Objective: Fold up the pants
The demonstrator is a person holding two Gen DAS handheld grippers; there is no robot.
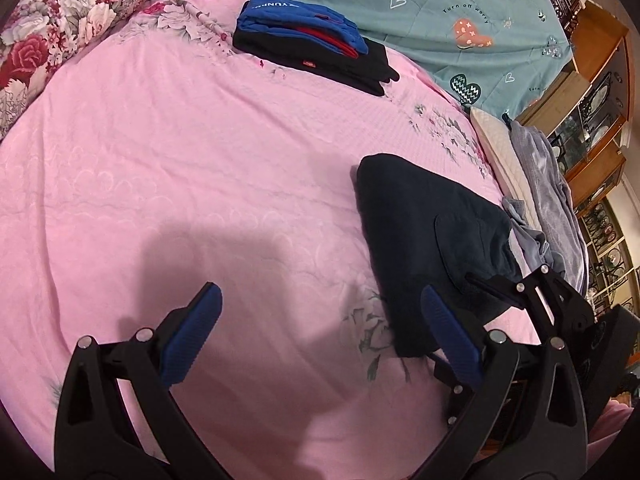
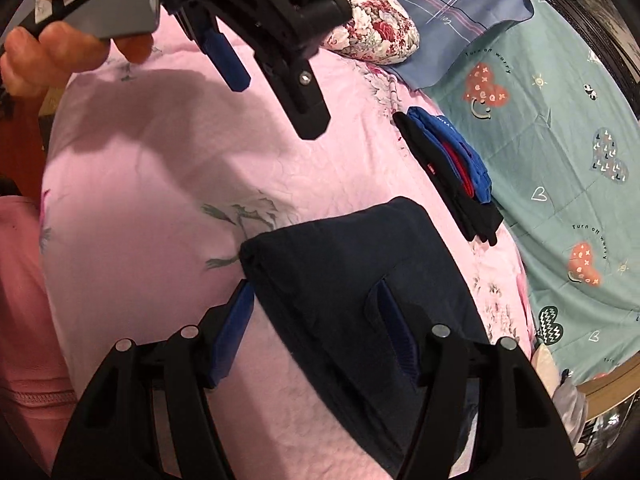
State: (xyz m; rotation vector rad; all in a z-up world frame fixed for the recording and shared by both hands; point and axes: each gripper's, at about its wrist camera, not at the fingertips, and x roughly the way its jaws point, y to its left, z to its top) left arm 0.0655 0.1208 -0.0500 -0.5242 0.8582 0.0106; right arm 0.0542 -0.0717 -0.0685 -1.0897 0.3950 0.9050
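Folded navy pants [image 2: 360, 280] on the pink bedspread [image 1: 180, 160].
Left gripper [image 1: 320, 312] hangs agape above the bedspread; right gripper [image 2: 316, 300] spread wide, seemingly straddling the pants' edge.

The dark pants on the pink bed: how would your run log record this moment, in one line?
dark pants: folded on pink sheet | left gripper: open, empty | right gripper: open, straddling pants edge | folded stack: behind
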